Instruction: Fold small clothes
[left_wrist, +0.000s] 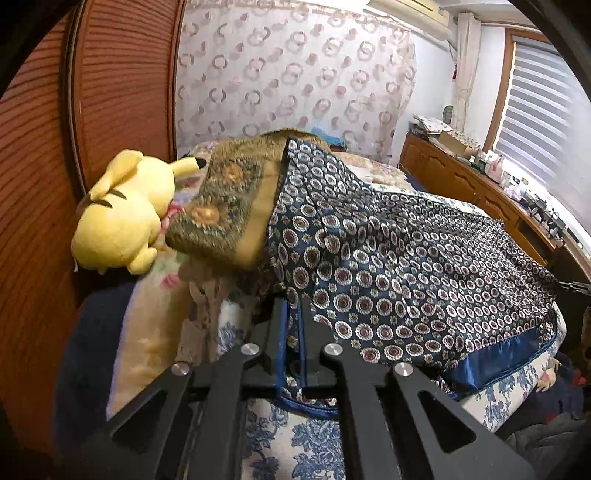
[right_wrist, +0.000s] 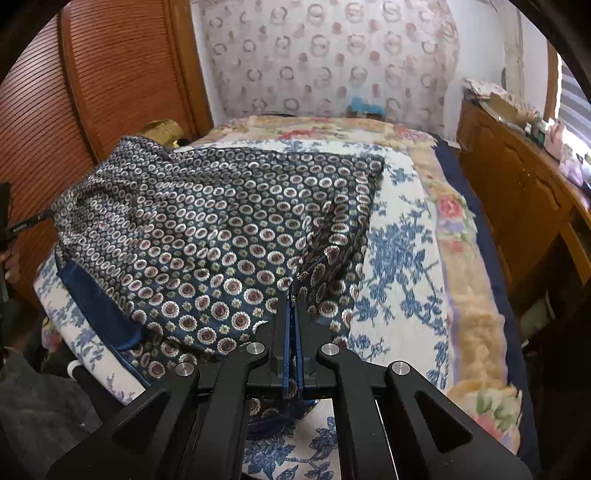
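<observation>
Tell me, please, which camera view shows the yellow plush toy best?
The left wrist view: the yellow plush toy lies in full sight beside the brown cushion. In the right wrist view it cannot be seen, hidden behind the raised patterned garment.

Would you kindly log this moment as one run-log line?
left gripper: shut on garment | right gripper: shut on garment | garment: spread on bed
</observation>
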